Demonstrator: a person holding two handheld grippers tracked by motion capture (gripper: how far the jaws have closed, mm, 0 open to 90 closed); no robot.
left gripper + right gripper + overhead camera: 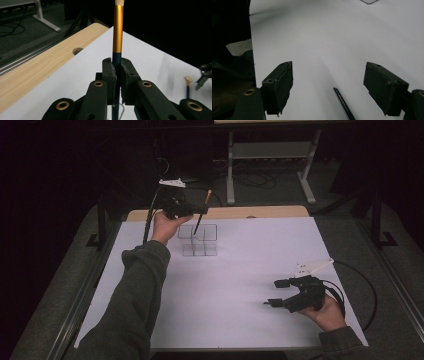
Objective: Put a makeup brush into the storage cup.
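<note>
Pencil (118, 37), dark-bodied with a gold band and pale eraser tip, stands clamped between the pads of the left gripper (197, 210), held over a clear compartment box (199, 240) near the bench's far edge. We cannot tell whether its lower end reaches into a compartment; the gripper body hides it in the left gripper view. The right gripper (274, 293) rests near the near right corner, jaws wide apart, nothing between the pads. A second pencil (344, 104) lies on the sheet between them, its length cut off at the frame's bottom. White sheet (250, 270) covers the bench (270, 212); a wood strip shows along the far edge, with a round hole. Room beyond is dark; a grey table frame (270, 160) and floor cables are dimly visible.
</note>
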